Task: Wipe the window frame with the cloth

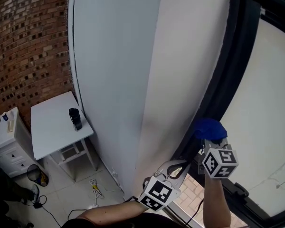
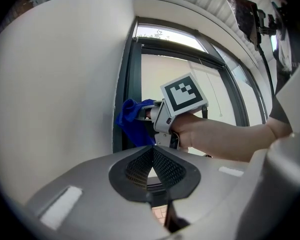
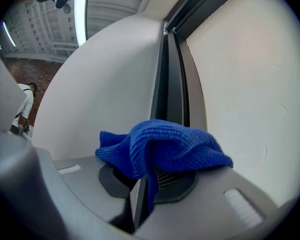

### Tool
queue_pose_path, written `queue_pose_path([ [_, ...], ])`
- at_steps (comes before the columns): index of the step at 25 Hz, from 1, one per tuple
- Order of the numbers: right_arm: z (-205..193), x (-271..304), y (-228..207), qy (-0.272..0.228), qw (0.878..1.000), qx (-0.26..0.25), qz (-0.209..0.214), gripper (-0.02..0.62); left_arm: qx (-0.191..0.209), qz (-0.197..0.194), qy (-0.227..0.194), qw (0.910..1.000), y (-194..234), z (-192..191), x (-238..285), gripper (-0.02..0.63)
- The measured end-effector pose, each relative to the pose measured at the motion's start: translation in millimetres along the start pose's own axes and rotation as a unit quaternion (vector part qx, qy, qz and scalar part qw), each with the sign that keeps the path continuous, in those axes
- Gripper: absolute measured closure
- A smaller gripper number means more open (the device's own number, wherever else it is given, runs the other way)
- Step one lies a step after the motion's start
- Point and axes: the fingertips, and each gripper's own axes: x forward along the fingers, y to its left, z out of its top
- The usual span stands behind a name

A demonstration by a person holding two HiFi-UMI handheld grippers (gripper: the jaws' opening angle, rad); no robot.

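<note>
Right gripper (image 3: 149, 179) is gripping the bunched blue cloth (image 3: 162, 144) in its jaws, and I am holding it up against the dark window frame (image 1: 226, 82), right where the frame is meeting the white wall (image 1: 114, 56). Left gripper (image 2: 152, 168) is hovering just beside the right one, jaws pressed together with nothing between them.

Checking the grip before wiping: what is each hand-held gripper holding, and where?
The right hand-held gripper pinches the blue cloth by a bunched fold; the left hand-held gripper is shut, empty.
</note>
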Motion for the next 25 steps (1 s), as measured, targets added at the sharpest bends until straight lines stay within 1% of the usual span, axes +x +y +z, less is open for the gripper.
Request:
queue_pose_path([
  [2,-0.4,2.1,-4.6,0.000,1.000,0.001,-0.003,0.543,0.002,-0.001,0.000,1.0000,0.8,1.0,3.2,0.612],
  [10,-0.3,1.0,0.1,-0.002,1.000,0.003,-0.011,0.543,0.002,-0.006,-0.003,1.0000,-0.2,0.5,0.0,0.612],
  [19,1.6,0.0,0.7,-0.003,1.000,0.006,-0.011,0.543,0.004,-0.009,-0.004,0.9999,-1.7,1.3,0.6,0.612],
  [22,10.7,-4.4,1.4,-0.013,1.000,0.006,-0.008,0.543,0.004,-0.010,-0.006,0.9999,-2.4,2.5,1.3,0.612],
  [25,28.8,-11.1,7.8,-0.028,1.000,0.001,-0.001,0.543,0.005,-0.011,-0.011,0.9999,-3.5,7.0,-0.4,0.612],
])
